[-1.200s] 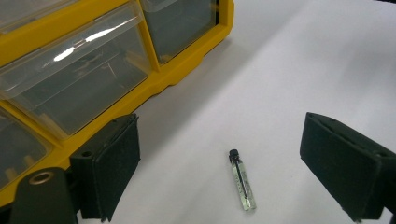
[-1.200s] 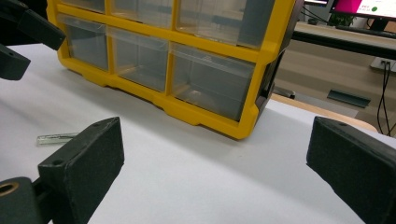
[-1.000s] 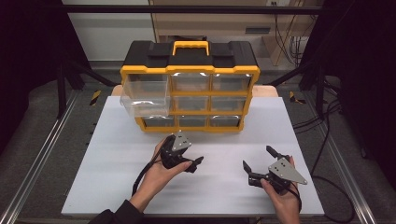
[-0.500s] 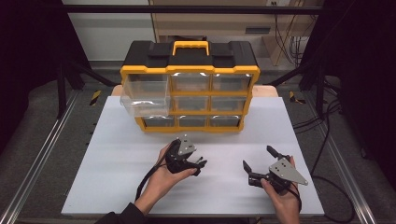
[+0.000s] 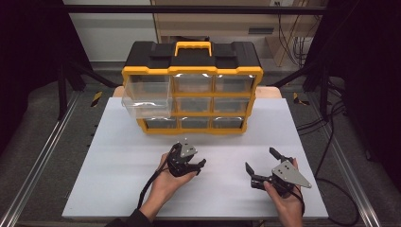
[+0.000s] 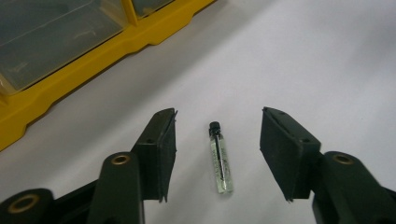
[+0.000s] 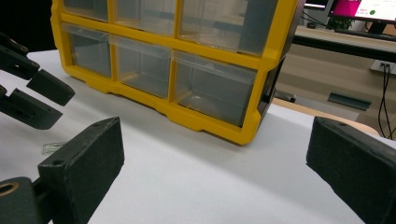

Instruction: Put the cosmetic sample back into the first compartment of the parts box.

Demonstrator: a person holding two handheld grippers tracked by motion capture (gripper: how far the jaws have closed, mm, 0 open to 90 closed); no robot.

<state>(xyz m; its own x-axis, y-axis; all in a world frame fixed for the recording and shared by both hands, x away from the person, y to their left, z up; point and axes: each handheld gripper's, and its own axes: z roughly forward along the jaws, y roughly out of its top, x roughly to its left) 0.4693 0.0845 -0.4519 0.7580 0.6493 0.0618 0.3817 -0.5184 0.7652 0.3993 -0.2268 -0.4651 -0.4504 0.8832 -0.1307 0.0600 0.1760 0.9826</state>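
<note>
A small clear glass vial (image 6: 220,159) with a black cap lies flat on the white table (image 5: 118,161), between the two jaws of my left gripper (image 6: 218,114). The jaws stand open on either side of it and do not touch it. In the high view the left gripper (image 5: 194,166) is low over the table's middle front, pointing right. My right gripper (image 5: 261,160) is open at the front right with nothing in it. In the right gripper view (image 7: 215,140) the vial (image 7: 53,148) lies under the left gripper's fingers (image 7: 32,100).
A yellow and black drawer cabinet (image 5: 191,71) with clear drawers stands at the back of the table. Its top left drawer (image 5: 145,97) is pulled out over the table. Bare white tabletop lies between the cabinet and both grippers.
My left gripper has moved a little to the right and toward the front edge, coming down around the vial. The right gripper has stayed put.
</note>
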